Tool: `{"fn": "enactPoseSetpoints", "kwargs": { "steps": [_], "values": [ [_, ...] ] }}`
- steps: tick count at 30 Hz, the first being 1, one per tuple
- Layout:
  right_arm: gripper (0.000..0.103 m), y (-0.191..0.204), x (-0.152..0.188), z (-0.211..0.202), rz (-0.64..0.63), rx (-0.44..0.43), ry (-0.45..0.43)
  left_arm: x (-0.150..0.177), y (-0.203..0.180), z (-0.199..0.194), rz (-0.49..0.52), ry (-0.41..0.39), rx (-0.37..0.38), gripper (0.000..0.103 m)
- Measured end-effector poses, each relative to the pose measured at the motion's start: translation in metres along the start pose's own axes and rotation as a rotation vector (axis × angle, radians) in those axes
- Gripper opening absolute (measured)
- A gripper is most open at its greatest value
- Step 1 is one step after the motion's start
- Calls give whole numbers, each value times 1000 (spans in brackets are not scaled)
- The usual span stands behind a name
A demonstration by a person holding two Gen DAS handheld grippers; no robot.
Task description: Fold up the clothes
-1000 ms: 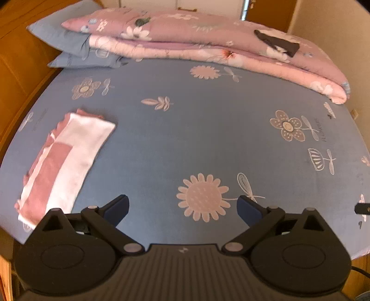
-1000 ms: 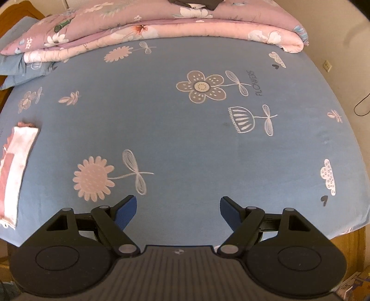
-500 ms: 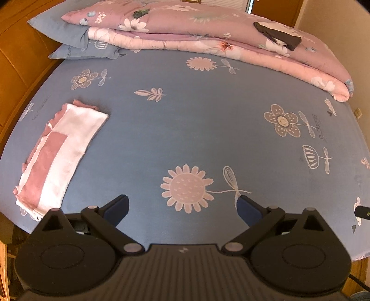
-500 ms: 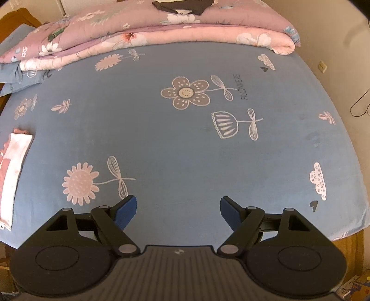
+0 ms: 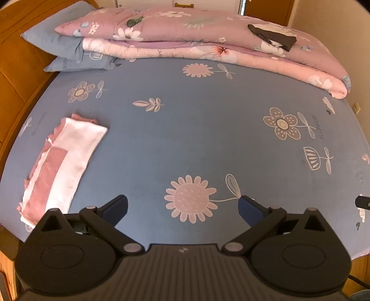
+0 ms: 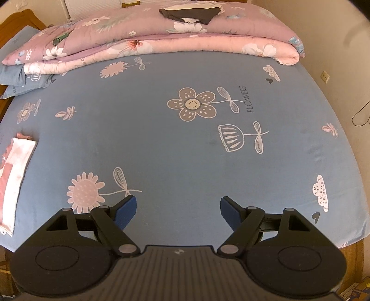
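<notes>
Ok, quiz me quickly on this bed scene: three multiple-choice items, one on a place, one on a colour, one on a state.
1. Where does the dark garment lie?
A. on the bare sheet
B. on top of the folded pink quilt
C. between the left gripper's fingers

2. What colours is the folded garment at the sheet's left edge?
A. pink and white
B. green and black
C. yellow

3. How do the left gripper and right gripper stand?
A. both shut on cloth
B. one open, one shut
C. both open and empty

Answers: 1 B, it rests on the quilt at the far end of the bed. 2 A, white cloth with pink panels. 3 C, each view shows spread fingers with only blue sheet between.
</notes>
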State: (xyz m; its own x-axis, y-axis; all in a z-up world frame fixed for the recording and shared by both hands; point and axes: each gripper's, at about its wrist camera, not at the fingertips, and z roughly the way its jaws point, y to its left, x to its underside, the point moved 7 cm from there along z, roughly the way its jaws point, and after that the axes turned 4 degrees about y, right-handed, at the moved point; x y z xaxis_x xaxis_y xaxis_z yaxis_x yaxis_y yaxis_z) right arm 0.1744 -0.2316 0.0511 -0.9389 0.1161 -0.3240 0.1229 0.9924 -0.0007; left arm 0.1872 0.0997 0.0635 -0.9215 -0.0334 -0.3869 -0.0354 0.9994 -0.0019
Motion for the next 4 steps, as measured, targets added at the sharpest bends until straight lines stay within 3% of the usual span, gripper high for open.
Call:
{"fn": "enactPoseSetpoints", "kwargs": {
  "steps": [4],
  "values": [
    [83, 2, -3, 1, 2, 0, 1, -6, -2, 2, 2, 4, 0, 101]
  ]
}}
